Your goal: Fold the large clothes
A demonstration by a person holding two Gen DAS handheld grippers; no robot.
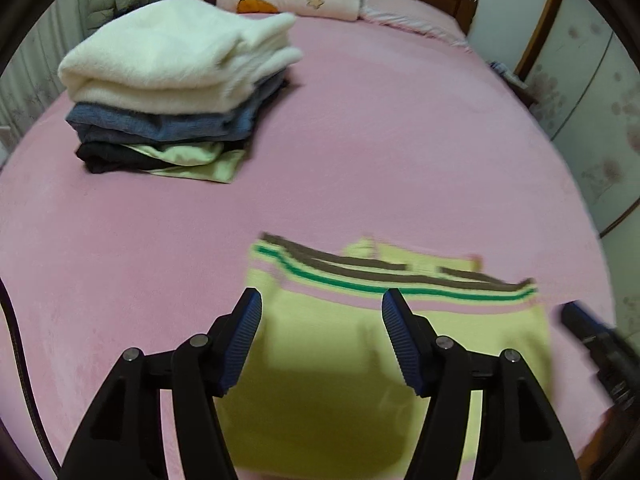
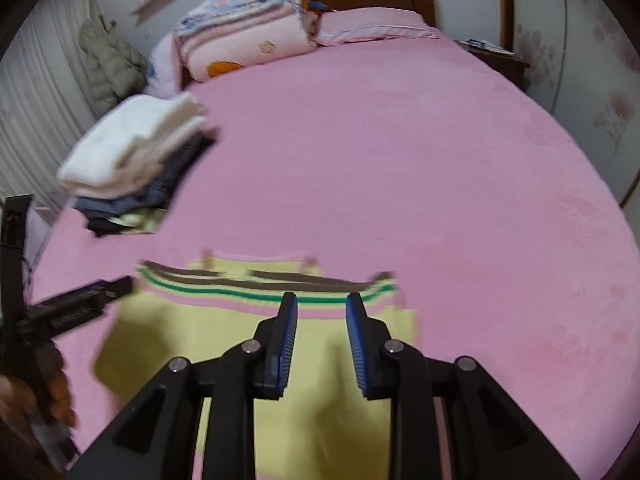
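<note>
A folded pale-yellow garment (image 1: 360, 344) with brown, green and pink stripes along its far edge lies flat on the pink bed; it also shows in the right wrist view (image 2: 224, 336). My left gripper (image 1: 322, 300) is open and empty, hovering over the garment's near-left part. My right gripper (image 2: 321, 300) is open and empty, over the garment's right part near the striped edge. The right gripper shows blurred at the right edge of the left wrist view (image 1: 592, 332). The left gripper shows at the left of the right wrist view (image 2: 80, 300).
A stack of folded clothes (image 1: 176, 92), white on top, then blue, black and light green, sits at the far left of the bed (image 1: 400, 140). Folded quilts and pillows (image 2: 248, 40) lie by the wooden headboard. A nightstand (image 2: 496, 60) stands at the right.
</note>
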